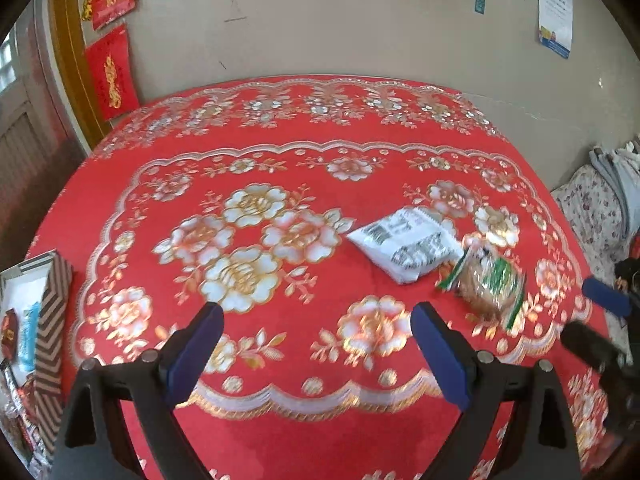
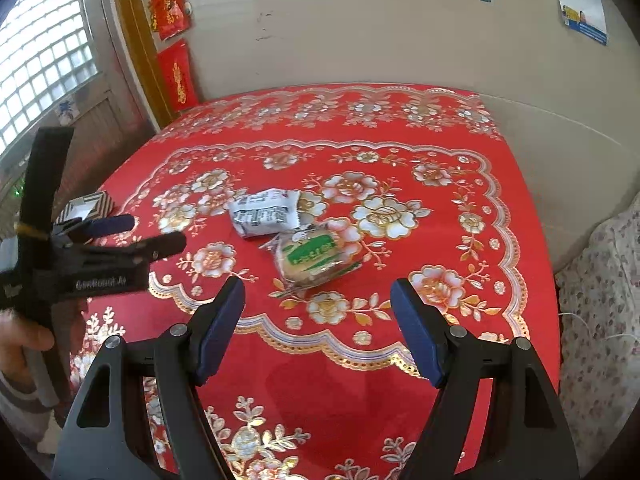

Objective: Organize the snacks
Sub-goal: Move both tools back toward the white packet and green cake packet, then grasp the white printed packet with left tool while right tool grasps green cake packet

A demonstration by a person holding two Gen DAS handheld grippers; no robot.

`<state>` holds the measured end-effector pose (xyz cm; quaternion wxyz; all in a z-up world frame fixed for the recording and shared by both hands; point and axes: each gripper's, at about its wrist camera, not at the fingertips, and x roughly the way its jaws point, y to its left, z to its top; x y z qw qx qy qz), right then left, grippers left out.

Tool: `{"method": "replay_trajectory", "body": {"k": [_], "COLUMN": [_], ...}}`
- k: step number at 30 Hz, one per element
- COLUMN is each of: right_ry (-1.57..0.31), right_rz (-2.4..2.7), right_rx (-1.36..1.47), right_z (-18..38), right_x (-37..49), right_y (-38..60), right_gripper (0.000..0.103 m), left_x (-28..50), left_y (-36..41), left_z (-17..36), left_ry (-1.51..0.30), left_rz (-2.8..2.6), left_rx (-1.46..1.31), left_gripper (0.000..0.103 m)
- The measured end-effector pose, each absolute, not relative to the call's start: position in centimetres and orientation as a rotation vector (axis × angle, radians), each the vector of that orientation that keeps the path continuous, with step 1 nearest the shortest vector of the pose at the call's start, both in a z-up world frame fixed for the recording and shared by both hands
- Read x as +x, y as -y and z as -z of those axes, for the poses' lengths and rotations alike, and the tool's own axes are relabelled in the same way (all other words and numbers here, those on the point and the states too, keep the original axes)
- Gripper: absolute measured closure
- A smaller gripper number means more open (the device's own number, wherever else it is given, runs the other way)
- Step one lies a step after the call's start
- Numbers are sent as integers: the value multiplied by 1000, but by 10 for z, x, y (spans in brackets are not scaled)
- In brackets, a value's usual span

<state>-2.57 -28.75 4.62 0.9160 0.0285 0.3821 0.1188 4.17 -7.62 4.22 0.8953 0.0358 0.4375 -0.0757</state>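
A white snack packet (image 1: 406, 242) (image 2: 265, 217) and a clear green-labelled pastry packet (image 1: 488, 286) (image 2: 314, 258) lie side by side on the red flowered tablecloth (image 1: 280, 184) (image 2: 400, 248). My left gripper (image 1: 318, 326) is open and empty, near the table's front, left of the packets. My right gripper (image 2: 318, 300) is open and empty, just in front of the pastry packet. A striped box (image 1: 50, 320) (image 2: 90, 206) with several snacks inside stands at the table's left edge. Each gripper shows in the other's view: the right one (image 1: 600, 320), the left one (image 2: 152, 236).
A beige wall runs behind the table with red paper hangings (image 1: 110, 72) at the left and a calendar (image 1: 554, 4) at the right. A flowered cushion (image 1: 596, 216) (image 2: 600, 300) lies right of the table. A window (image 2: 40, 48) is at far left.
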Motion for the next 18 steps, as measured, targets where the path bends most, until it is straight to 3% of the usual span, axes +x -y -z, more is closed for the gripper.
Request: {"method": "replay_trajectory", "body": {"k": [18], "right_ry": [-820], "right_rz": [-226], "right_rx": [68], "right_z": [-35], "right_x": [-12], "right_y": [304], "right_gripper": [27], "left_x": [103], "left_y": [130], "left_z": [-14], "left_ry": [-1017], "left_rz": [452], "left_rx": [274], "left_gripper": [7]}}
